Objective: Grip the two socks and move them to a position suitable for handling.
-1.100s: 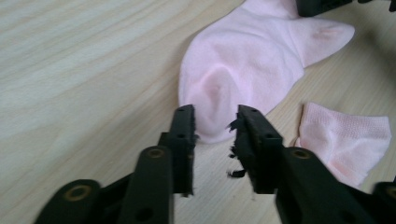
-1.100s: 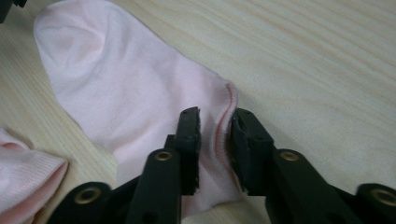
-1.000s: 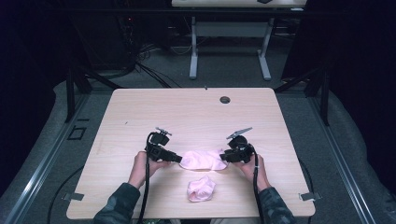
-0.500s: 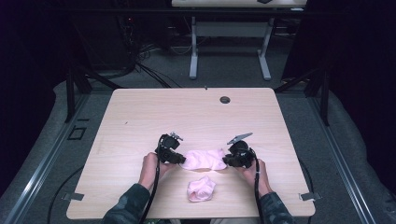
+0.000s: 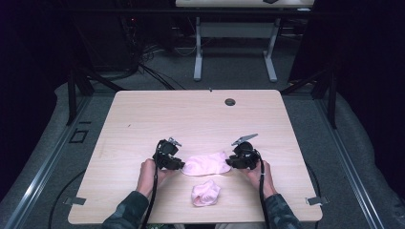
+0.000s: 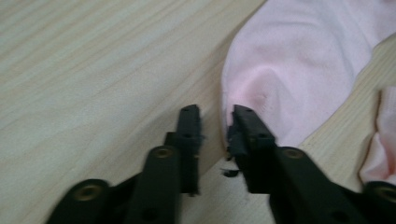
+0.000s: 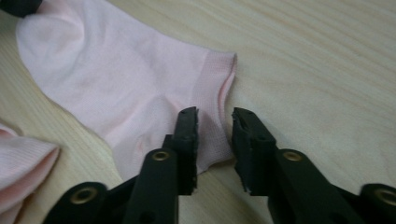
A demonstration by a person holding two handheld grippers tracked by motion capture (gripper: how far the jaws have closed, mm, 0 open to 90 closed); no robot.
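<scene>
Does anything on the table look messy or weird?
Yes. One pink sock lies flat between the left gripper and the right gripper, but the other sock sits crumpled in a lump near the table front edge.

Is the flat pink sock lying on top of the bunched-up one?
No, in the high view the flat sock lies apart from the bunched sock, with bare table between them.

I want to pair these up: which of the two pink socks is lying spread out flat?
The flat sock between the left gripper and right gripper; the bunched sock sits crumpled nearer the person.
</scene>
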